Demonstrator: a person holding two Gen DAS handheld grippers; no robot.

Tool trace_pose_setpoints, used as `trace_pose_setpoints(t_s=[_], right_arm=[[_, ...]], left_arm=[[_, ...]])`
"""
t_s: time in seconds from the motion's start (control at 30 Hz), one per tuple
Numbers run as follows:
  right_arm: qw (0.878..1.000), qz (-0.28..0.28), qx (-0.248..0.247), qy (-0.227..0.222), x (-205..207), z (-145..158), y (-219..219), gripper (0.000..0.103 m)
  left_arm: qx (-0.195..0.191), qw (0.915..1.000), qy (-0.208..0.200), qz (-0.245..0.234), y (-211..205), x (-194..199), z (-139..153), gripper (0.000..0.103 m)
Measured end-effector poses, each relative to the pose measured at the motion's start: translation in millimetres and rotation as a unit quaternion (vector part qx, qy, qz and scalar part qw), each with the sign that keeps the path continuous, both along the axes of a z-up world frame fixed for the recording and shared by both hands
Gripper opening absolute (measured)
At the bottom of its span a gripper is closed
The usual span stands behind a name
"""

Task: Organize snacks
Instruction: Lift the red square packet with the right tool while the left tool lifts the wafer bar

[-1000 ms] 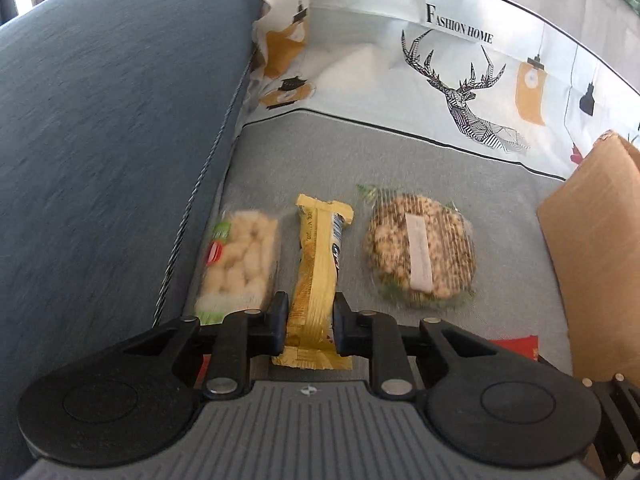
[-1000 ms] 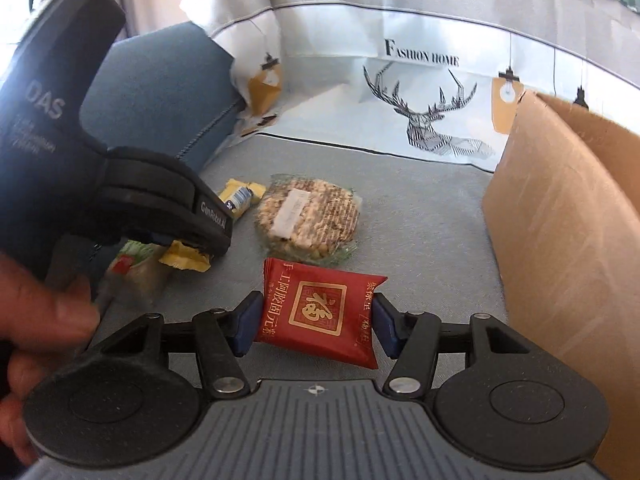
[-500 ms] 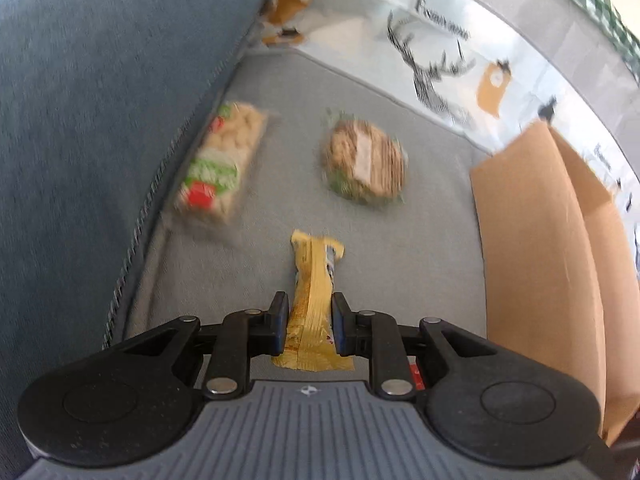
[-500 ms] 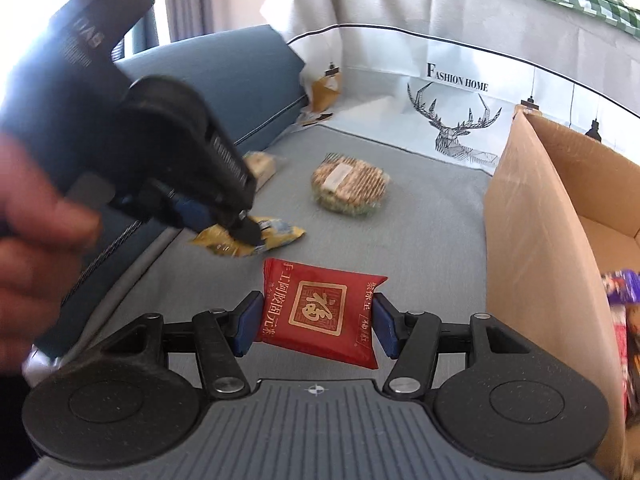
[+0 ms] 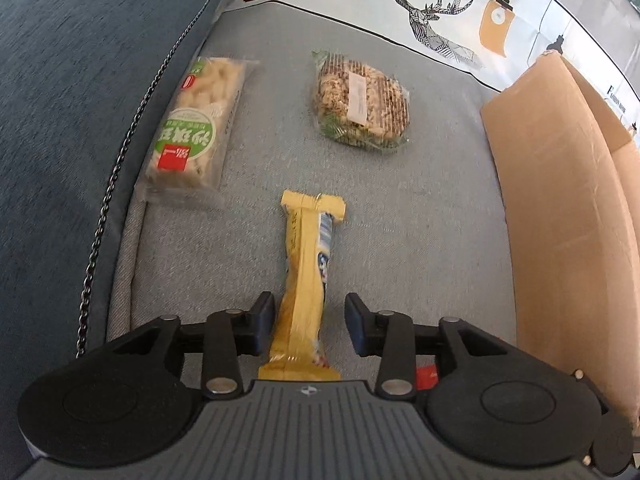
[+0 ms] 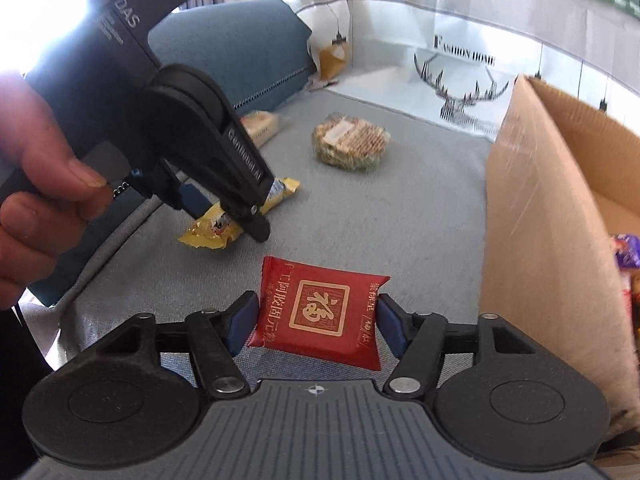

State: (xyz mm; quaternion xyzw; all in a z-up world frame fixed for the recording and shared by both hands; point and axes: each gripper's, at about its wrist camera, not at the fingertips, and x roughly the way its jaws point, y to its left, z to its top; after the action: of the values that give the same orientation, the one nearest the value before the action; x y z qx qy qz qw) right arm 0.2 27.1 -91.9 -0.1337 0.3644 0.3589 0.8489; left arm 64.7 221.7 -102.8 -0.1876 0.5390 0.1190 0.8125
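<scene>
Grey woven cushion (image 5: 420,240), taken as the landmark for all places below.

Item 1. Yellow snack bar (image 5: 306,280). Laid flat on the cushion near its front edge, long axis running straight away from the left gripper (image 5: 310,326) toward the deer-print cloth (image 5: 440,20). Its near end is seen between the jaws; the jaws have just been opening, a clear gap is seen at the right pad, and the left pad is close to the wrapper without visibly pressing. The bar is judged released.

Item 2. Red snack packet (image 6: 320,314). Held above the front of the cushion in the right gripper (image 6: 318,322), broad face up, long axis across the jaws. These jaws have also just been opening; both pads are seen at the packet's short edges and whether they press cannot be told.

Item 3. Cardboard box (image 6: 560,220). Stood at the right edge of the cushion, top open, wrapped snacks glimpsed inside. It lies immediately right of the red packet, so the right gripper is judged the nearer for a drop there.

Item 4. Round rice cake (image 5: 362,106), at the cushion's back centre, untouched.

Item 5. Green-labelled puff pack (image 5: 196,128), at the cushion's back left, against the blue sofa arm (image 5: 80,80).
</scene>
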Motion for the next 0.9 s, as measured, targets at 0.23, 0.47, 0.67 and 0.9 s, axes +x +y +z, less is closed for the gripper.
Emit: trace_pose_setpoints(t_s=[0.23, 0.47, 0.67, 0.9], right_arm=[[1.000, -0.004, -0.012, 0.010, 8, -10, 5, 0.074], [0.999, -0.009, -0.025, 0.031, 17, -21, 11, 0.083], [0.999, -0.005, -0.028, 0.037, 18, -25, 14, 0.088], [0.999, -0.009, -0.026, 0.040, 22, -30, 17, 0.093]], left_arm=[[0.019, 0.9998, 0.001, -0.006, -5, 8, 1, 0.057], [0.037, 0.9991, 0.004, -0.019, -11, 14, 0, 0.062], [0.044, 0.9988, 0.006, -0.023, -14, 18, -2, 0.064], [0.053, 0.9981, 0.008, -0.031, -18, 19, -2, 0.065]])
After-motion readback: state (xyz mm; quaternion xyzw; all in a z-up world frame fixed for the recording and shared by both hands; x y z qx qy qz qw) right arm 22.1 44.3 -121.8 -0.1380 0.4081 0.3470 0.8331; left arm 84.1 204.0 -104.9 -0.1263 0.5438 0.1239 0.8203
